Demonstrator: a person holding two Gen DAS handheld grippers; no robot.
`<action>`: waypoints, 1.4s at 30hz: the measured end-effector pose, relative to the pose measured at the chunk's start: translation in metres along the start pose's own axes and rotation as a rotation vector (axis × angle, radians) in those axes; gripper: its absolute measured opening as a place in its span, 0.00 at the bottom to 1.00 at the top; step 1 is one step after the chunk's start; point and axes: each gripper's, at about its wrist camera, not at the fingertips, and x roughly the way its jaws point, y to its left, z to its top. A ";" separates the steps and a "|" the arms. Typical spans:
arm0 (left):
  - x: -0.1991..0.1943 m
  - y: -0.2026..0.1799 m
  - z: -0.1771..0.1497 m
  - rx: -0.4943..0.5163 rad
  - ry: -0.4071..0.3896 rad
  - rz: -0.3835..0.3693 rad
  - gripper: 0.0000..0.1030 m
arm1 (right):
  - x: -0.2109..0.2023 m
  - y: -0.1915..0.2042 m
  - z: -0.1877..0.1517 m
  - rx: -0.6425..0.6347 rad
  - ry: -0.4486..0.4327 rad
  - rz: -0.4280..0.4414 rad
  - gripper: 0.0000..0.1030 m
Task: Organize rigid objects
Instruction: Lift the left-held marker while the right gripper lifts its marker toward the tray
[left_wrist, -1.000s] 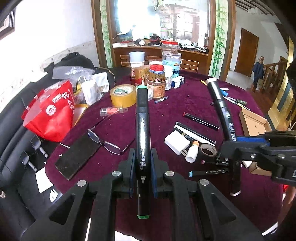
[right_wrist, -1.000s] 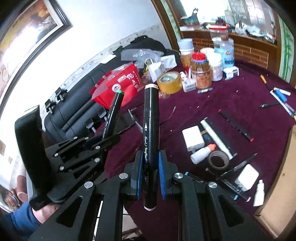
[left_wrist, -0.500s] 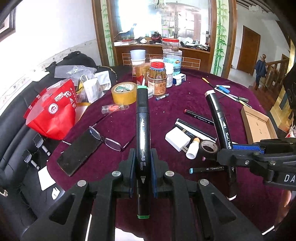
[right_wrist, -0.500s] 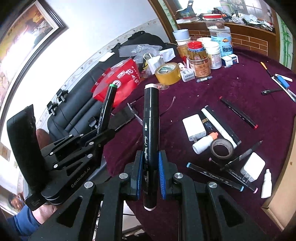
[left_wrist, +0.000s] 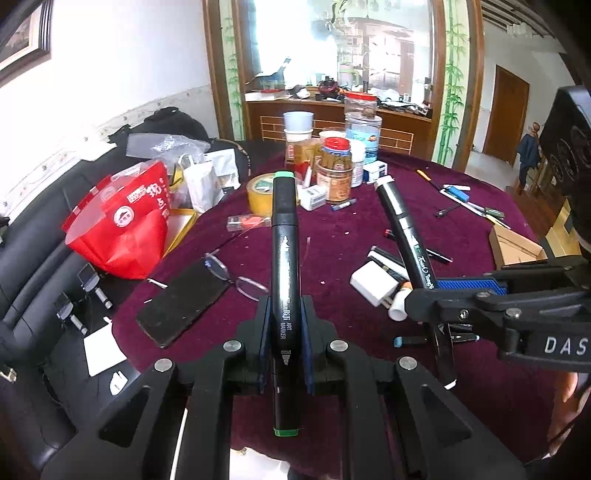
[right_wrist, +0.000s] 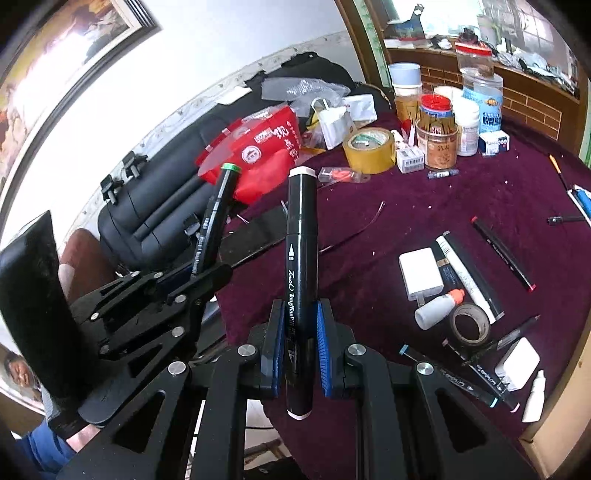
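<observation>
Left gripper (left_wrist: 284, 347) clamped on green-capped marker (left_wrist: 285, 258), frame centre, upright; right gripper (right_wrist: 301, 354) clamped on white-capped marker (right_wrist: 301, 258), centre. Both above maroon table (right_wrist: 461, 199); loose markers (right_wrist: 502, 254) lower right

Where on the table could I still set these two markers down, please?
The barest cloth lies mid-table, bordered by the yellow tape roll, the glasses and the white charger block. A second patch runs between the jar cluster and the red-tipped pen. It is crowded around the brown tape roll and near the red bag.
</observation>
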 end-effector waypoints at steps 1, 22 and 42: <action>-0.001 0.003 -0.001 -0.006 0.000 -0.003 0.12 | -0.001 0.005 0.001 -0.011 -0.005 0.002 0.14; 0.004 0.011 0.004 0.048 0.007 -0.020 0.12 | 0.008 0.012 0.012 0.019 -0.013 0.008 0.14; 0.020 0.005 0.002 0.058 0.022 -0.055 0.12 | 0.010 -0.007 0.016 0.082 -0.028 0.009 0.14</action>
